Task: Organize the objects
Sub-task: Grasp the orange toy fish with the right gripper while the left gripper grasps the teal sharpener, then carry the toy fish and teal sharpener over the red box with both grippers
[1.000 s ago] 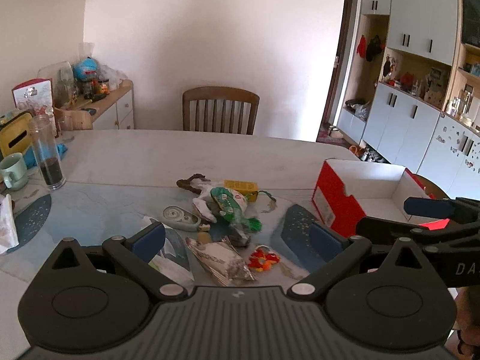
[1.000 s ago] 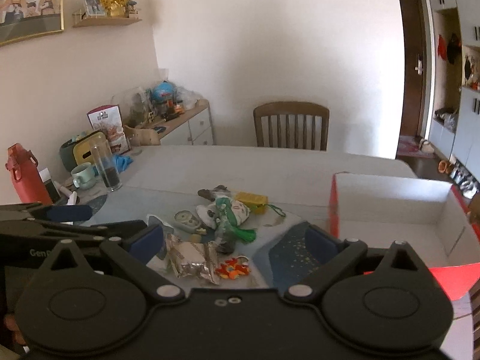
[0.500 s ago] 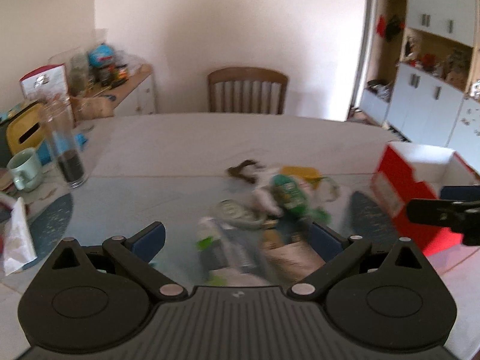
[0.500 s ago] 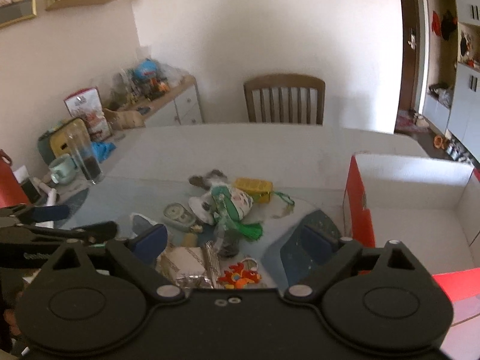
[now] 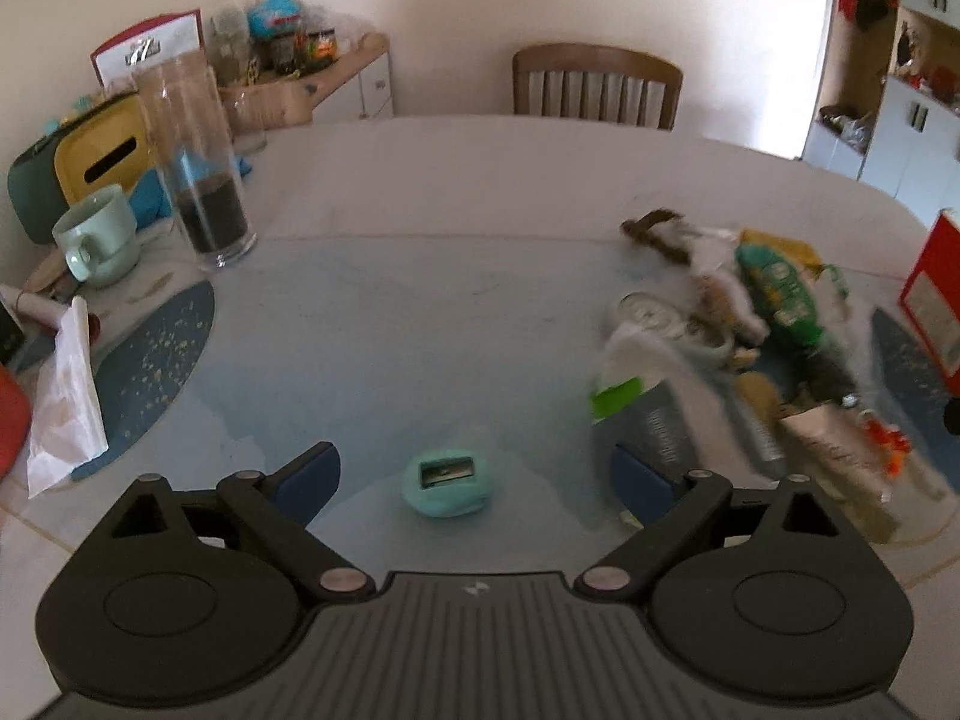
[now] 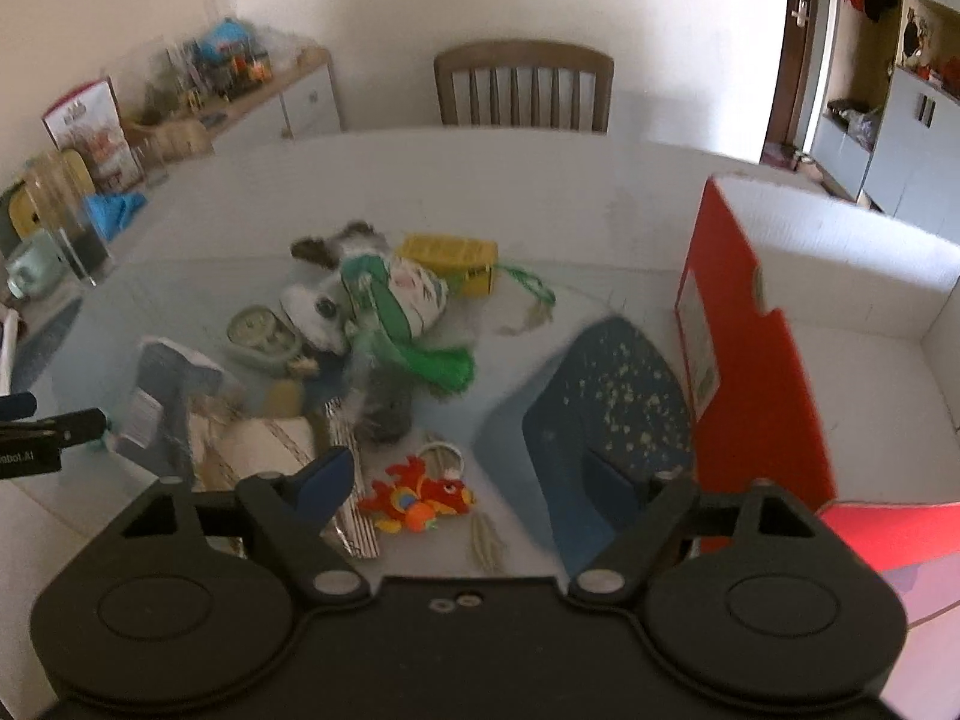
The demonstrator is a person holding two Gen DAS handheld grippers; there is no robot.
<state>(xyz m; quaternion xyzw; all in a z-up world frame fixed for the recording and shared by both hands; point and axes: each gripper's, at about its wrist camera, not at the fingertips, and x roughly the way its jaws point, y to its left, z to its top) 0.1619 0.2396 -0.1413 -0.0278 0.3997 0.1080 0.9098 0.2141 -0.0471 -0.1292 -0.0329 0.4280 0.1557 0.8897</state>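
1. At the left edge of the surface [image 5: 456, 192] stand a mint mug [image 5: 96, 237] and a tall glass [image 5: 192, 156] with dark contents; a wooden chair [image 5: 594, 87] stands behind the far edge.
2. A small teal sharpener [image 5: 447, 483] lies alone on the glass, slot up, between the fingers of the left tool [image 5: 474, 471], untouched.
3. To its right is the jumbled pile: a plush toy [image 6: 360, 300] with a green ribbon, a yellow box [image 6: 450, 261], a round tape dispenser [image 6: 261, 333] and a red-orange fish toy [image 6: 417, 498].
4. A red cardboard box [image 6: 756, 348], open-topped with a white inside, stands at the right, well apart from the pile.
5. Both tools tilt down toward the surface. The left tool's jaws are wide and have just been closing slightly. The right tool [image 6: 474, 480], with the fish toy between its fingers, has also been closing; its jaws are still apart and grip nothing.
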